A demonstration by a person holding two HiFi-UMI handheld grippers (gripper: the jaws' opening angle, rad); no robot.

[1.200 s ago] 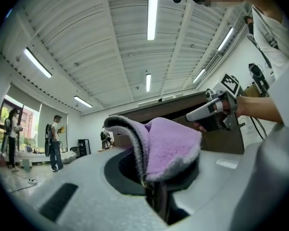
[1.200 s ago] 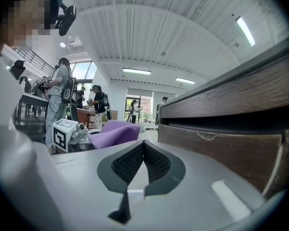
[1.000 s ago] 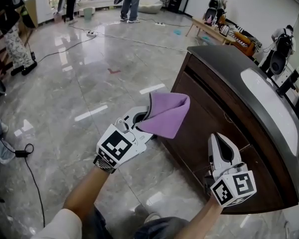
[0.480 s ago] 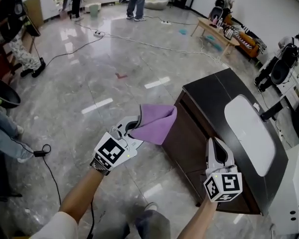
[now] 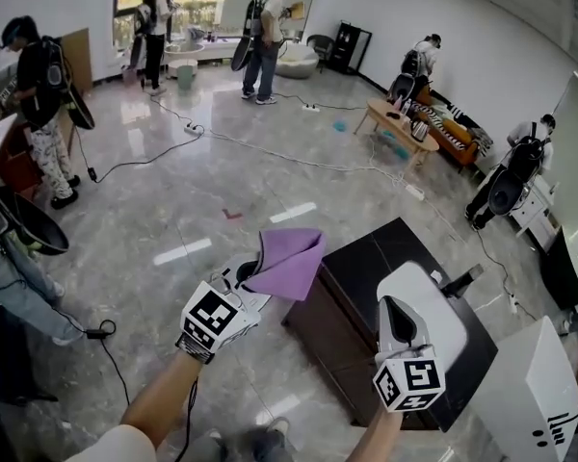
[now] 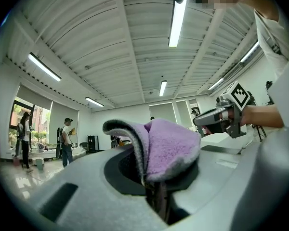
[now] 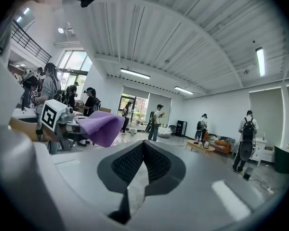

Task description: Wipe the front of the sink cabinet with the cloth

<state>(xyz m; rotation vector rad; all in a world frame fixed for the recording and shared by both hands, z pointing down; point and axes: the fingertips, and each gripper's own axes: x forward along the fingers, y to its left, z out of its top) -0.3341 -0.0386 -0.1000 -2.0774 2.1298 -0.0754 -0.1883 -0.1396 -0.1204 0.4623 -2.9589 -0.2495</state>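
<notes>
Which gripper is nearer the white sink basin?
Right. The right gripper hangs over the sink basin; the left gripper, holding the purple cloth, is left of the cabinet.

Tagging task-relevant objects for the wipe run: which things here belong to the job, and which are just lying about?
Job:
- purple cloth, clamped in the left gripper
- sink cabinet, with the white basin in its top
- right gripper, shut and empty

Lying about:
- floor cables
- low table
- white unit
- people standing about
</notes>
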